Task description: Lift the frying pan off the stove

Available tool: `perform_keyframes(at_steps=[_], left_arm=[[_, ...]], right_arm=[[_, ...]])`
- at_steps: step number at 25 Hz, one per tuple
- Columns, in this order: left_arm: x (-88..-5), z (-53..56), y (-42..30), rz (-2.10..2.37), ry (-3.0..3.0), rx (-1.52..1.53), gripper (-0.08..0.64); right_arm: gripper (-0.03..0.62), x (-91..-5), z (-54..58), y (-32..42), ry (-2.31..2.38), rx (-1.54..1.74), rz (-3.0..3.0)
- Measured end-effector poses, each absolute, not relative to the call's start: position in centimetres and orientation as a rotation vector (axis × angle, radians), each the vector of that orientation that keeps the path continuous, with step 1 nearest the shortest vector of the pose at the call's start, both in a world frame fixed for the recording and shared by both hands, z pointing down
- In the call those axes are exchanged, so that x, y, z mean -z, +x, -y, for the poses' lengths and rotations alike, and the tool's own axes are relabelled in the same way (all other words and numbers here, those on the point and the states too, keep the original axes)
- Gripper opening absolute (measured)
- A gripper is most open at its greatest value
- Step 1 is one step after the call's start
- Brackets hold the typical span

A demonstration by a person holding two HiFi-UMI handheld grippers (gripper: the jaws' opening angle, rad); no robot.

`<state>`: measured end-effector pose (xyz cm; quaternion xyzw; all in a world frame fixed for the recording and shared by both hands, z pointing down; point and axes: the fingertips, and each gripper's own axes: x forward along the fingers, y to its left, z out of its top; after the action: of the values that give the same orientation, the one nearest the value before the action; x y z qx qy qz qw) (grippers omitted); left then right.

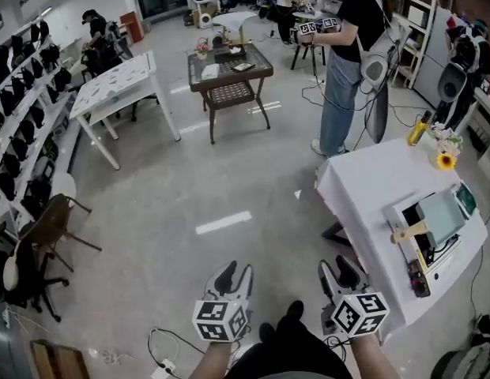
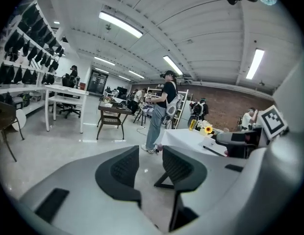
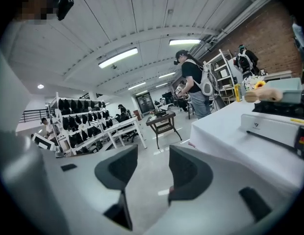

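**Head view.** The left gripper (image 1: 235, 279) and the right gripper (image 1: 342, 273) are held low over the bare floor (image 1: 221, 188), side by side, each with its jaws apart and nothing between them. To the right stands a table with a white cloth (image 1: 363, 188). The stove (image 1: 400, 213) sits at that table's far right. The frying pan (image 1: 441, 215) rests on the stove, with its wooden handle (image 1: 408, 232) towards the grippers. Both grippers are well apart from the pan. A sunflower (image 1: 445, 161) stands at the back of the table. A standing person (image 1: 348, 54) is beyond it, near a dark side table (image 1: 229, 73).

**Left gripper view.** The left gripper (image 2: 148, 155) has its jaws moderately wide and holds nothing. Only the floor shows in the gap. The clothed table (image 2: 189, 137) lies ahead and to the right, with the sunflower (image 2: 208, 129) on it. The pan cannot be made out in this view.

**Right gripper view.** The right gripper (image 3: 153, 155) also has its jaws parted and empty, with the floor visible between them. The clothed table (image 3: 225, 131) is to the right, carrying the stove (image 3: 269, 124). The frying pan (image 3: 289, 88) sits on top of the stove, clear of the jaws.
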<state>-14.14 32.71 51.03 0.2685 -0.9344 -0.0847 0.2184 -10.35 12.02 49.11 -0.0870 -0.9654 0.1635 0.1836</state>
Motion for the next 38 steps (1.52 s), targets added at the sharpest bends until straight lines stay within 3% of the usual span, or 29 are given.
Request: perform_keyframes(at_steps=[14, 38], left_arm=[[-52.0, -10.6, -22.5, 2.365, 1.271, 0.054, 0.133], [-52.3, 11.6, -22.3, 1.832, 1.977, -0.154, 0.133]], right_arm=[[0.192, -52.3, 5.4, -7.3, 0.337, -0.629, 2.728], [0.183, -49.7, 15.5, -2.4, 1.196, -0.872, 2.709]])
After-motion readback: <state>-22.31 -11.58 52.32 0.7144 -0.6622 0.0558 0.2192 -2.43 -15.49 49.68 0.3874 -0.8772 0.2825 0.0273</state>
